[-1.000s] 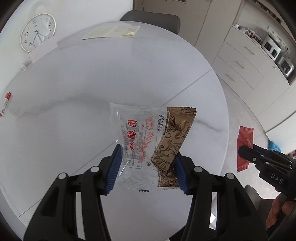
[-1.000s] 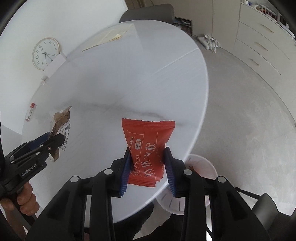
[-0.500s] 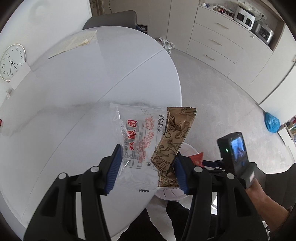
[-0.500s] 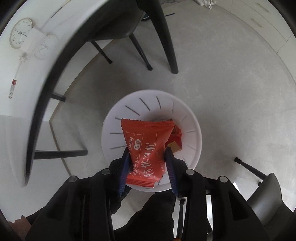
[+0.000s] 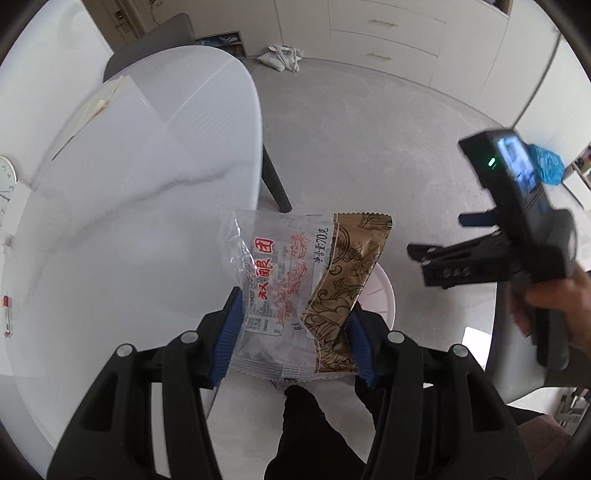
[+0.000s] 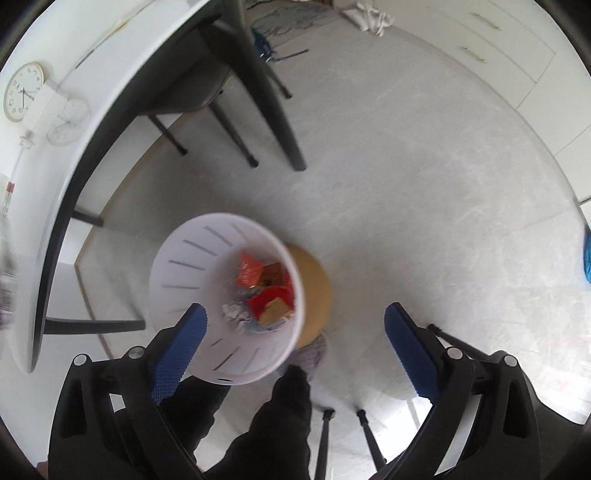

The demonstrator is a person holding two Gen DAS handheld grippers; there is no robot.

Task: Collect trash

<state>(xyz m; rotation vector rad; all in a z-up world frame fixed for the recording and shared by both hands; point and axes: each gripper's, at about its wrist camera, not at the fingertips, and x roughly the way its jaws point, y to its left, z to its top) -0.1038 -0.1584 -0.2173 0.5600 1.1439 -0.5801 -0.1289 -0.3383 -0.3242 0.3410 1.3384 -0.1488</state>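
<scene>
My left gripper [image 5: 293, 330] is shut on two wrappers: a clear one with red characters [image 5: 275, 273] and a brown patterned one [image 5: 349, 273]. It holds them past the table edge, above the white trash bin [image 5: 382, 295], which shows behind them. My right gripper [image 6: 291, 347] is open and empty above the bin [image 6: 184, 266] on the floor. Several wrappers, among them the red one [image 6: 249, 275], lie inside the bin. The right gripper also shows in the left wrist view [image 5: 436, 243], to the right.
The round white table [image 5: 129, 206] is at the left, with papers [image 5: 88, 107] and a small red-and-white object [image 5: 6, 315] on it. Dark table and chair legs [image 6: 258, 92] stand beside the bin. Cabinets [image 5: 388, 33] line the far wall. My dark-trousered legs [image 6: 280, 417] are below.
My right gripper has opened and the red wrapper has dropped into the bin. My left gripper has swung right, off the table and over the bin, still holding both wrappers.
</scene>
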